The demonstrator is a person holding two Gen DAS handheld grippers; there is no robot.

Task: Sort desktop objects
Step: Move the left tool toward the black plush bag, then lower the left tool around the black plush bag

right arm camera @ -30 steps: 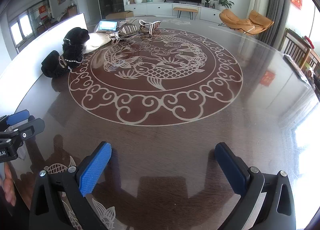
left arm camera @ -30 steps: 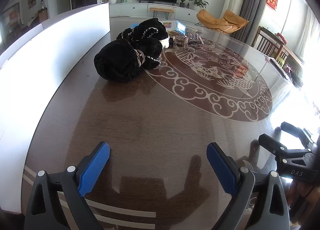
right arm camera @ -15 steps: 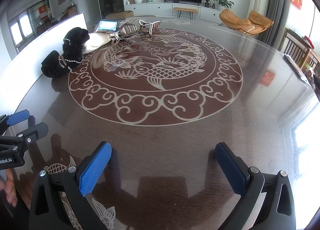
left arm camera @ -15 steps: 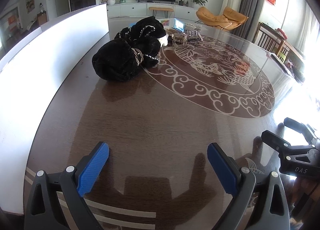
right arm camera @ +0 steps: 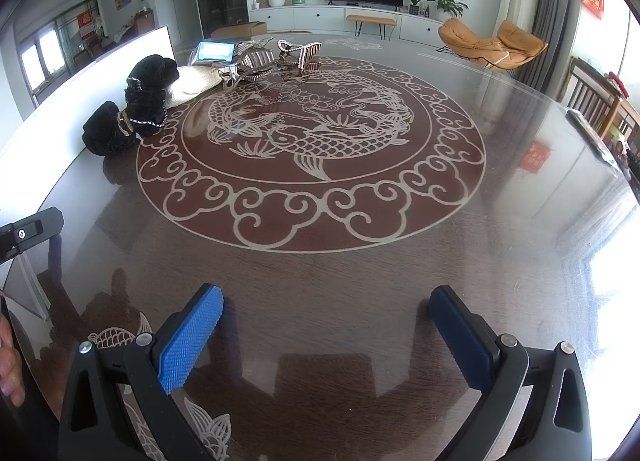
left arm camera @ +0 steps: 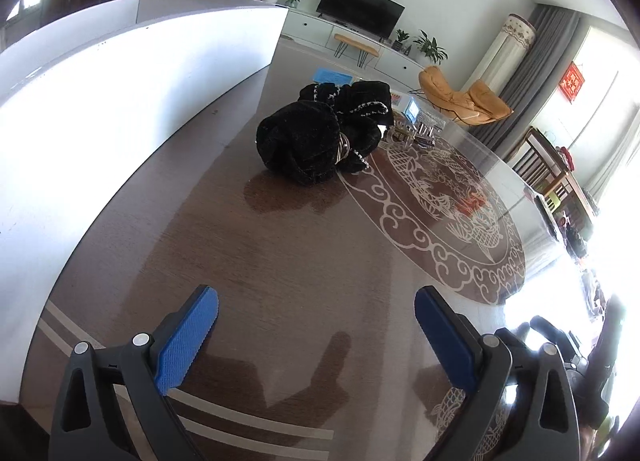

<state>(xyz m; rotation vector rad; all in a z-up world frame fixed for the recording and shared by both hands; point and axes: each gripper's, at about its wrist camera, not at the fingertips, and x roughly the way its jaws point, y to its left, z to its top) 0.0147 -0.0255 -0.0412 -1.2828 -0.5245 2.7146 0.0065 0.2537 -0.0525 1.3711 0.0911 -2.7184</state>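
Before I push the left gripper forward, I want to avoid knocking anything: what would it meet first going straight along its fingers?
Probably the black fuzzy bags. The left gripper is open, with only bare table before them. Depth is unclear, and it may pass slightly to their right.

Worktop [right arm camera: 360,281]: dark brown wood grain, pale fish-and-cloud medallion; bags [left arm camera: 320,137]: black plush, silver chain trim; jaws: black frames, blue ribbed pads [right arm camera: 188,341]; chair [right arm camera: 492,41]: orange.

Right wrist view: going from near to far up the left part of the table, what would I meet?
Right gripper, open → front black furry bundle → second black furry bundle → cream cloth → small lit screen.
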